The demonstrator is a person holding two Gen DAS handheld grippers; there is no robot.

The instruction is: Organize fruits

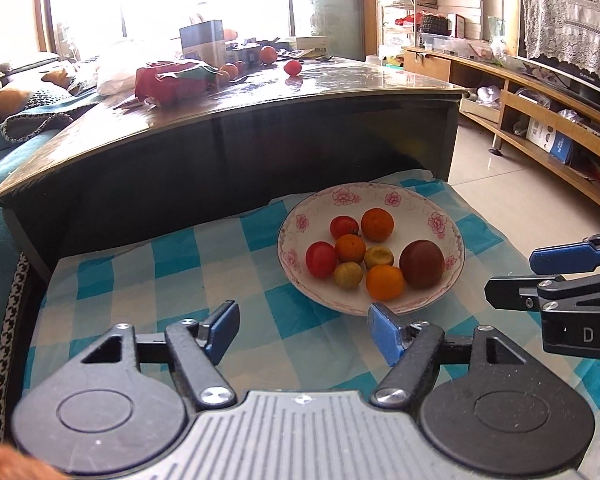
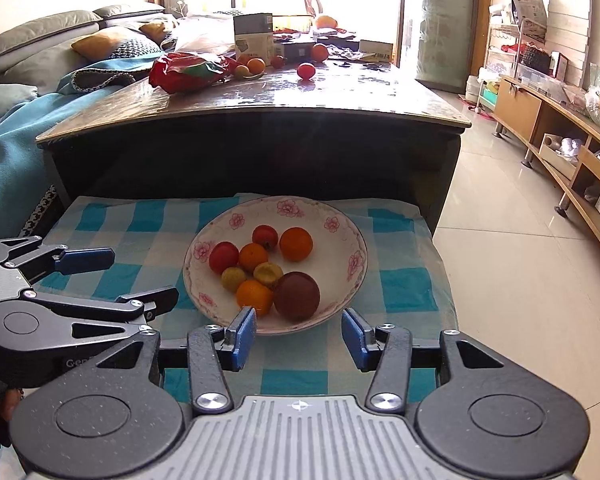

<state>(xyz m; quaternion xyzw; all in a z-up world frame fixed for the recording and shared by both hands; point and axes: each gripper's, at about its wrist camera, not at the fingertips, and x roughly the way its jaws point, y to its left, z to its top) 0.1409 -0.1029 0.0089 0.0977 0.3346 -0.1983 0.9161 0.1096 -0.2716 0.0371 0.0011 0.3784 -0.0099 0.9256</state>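
Note:
A white plate with pink flowers [image 1: 340, 196] [image 2: 284, 206] rests on a blue checked cloth [image 1: 140, 272]. It holds a dark maroon fruit [image 1: 422, 264] [image 2: 297, 295], three oranges [image 1: 377, 224], two red tomatoes [image 1: 321, 259] and two small yellow-green fruits [image 1: 348, 275]. My left gripper [image 1: 304, 330] [image 2: 128, 278] hovers just before the plate's near left rim, open and empty. My right gripper [image 2: 299, 334] [image 1: 540, 276] is open at the plate's near edge, holding nothing. More fruit lies on the dark coffee table [image 1: 260, 96] behind: a red tomato [image 1: 292, 67] [image 2: 305, 71] and some oranges [image 1: 268, 55].
A red bag [image 1: 168, 80], a box [image 1: 202, 40] and clutter sit on the coffee table. A sofa with cushions [image 2: 40, 60] runs along the left. A wooden TV cabinet [image 1: 540, 92] lines the right wall beyond tiled floor [image 2: 520, 280].

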